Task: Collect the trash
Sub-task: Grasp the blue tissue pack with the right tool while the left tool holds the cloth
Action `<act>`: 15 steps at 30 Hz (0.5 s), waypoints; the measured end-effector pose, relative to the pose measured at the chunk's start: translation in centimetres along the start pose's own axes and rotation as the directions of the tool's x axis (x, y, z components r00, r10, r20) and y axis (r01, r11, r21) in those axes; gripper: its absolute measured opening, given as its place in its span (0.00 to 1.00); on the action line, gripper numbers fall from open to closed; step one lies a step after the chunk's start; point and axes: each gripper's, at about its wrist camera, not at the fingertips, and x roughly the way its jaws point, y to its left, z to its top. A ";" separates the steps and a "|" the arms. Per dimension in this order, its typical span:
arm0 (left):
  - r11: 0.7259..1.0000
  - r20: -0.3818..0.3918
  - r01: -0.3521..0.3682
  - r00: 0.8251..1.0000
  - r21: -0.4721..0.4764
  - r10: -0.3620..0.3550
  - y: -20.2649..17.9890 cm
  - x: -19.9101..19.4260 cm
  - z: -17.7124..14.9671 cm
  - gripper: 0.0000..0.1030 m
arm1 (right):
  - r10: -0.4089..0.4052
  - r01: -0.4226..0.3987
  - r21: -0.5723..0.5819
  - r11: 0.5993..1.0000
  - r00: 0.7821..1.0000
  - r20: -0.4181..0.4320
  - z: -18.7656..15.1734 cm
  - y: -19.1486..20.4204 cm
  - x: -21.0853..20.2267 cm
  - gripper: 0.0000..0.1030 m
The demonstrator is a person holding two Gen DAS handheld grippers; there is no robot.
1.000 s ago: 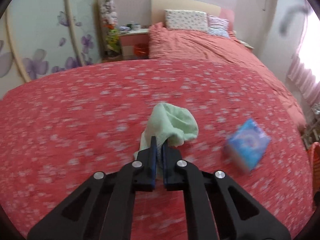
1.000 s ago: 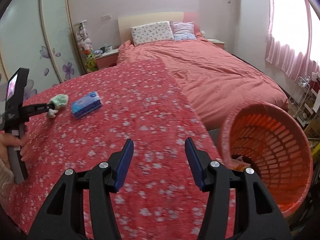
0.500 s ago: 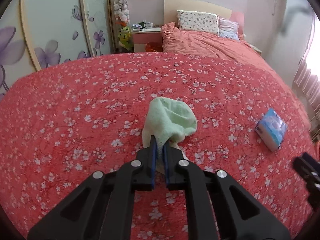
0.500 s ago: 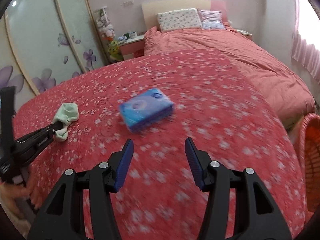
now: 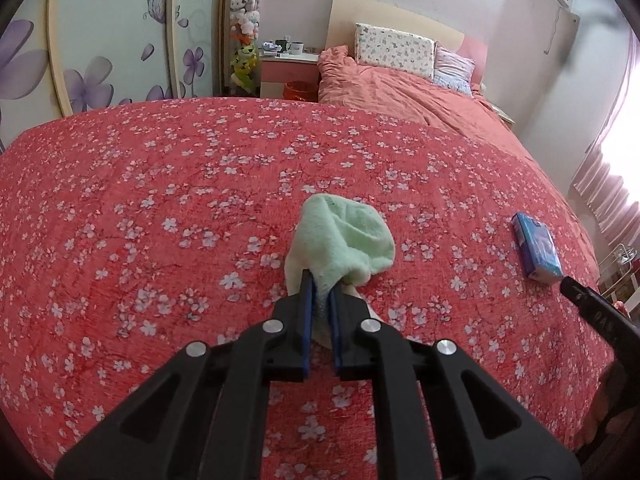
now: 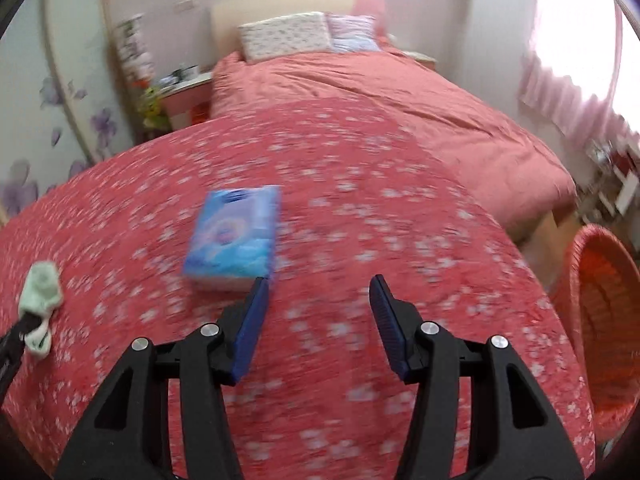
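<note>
Two grippers at work: left gripper [image 5: 319,292] pinches the green sock [image 5: 344,240] mid-bedspread [image 5: 120,200] for disposal; right gripper [image 6: 316,300], jaws apart (empty), nears the blue packet [image 6: 234,236].

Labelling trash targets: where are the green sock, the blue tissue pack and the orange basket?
green sock [image 5: 344,236], left wrist view, bunched upper part.
blue tissue pack [image 6: 234,236], right wrist view, top face.
orange basket [image 6: 608,320], right wrist view, inner wall.

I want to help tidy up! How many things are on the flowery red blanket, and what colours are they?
Green: 1, the sock
Blue: 1, the tissue pack
Total: 2
</note>
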 end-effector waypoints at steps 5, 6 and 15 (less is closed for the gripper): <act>1.000 0.000 -0.001 1.000 0.000 0.001 0.0 0.0 0.0 0.11 | 0.091 -0.091 -0.006 0.996 0.995 0.034 0.0 -0.1 -1.3 0.52; 1.000 0.000 -0.001 1.000 0.001 0.001 0.0 0.0 0.0 0.10 | 0.116 -0.115 -0.013 0.993 0.993 0.034 0.0 0.3 -1.4 0.52; 1.000 -0.001 0.001 1.000 0.000 -0.001 0.2 -0.1 0.0 0.11 | 0.126 -0.122 -0.074 0.990 0.991 0.049 0.7 4.5 -0.4 0.52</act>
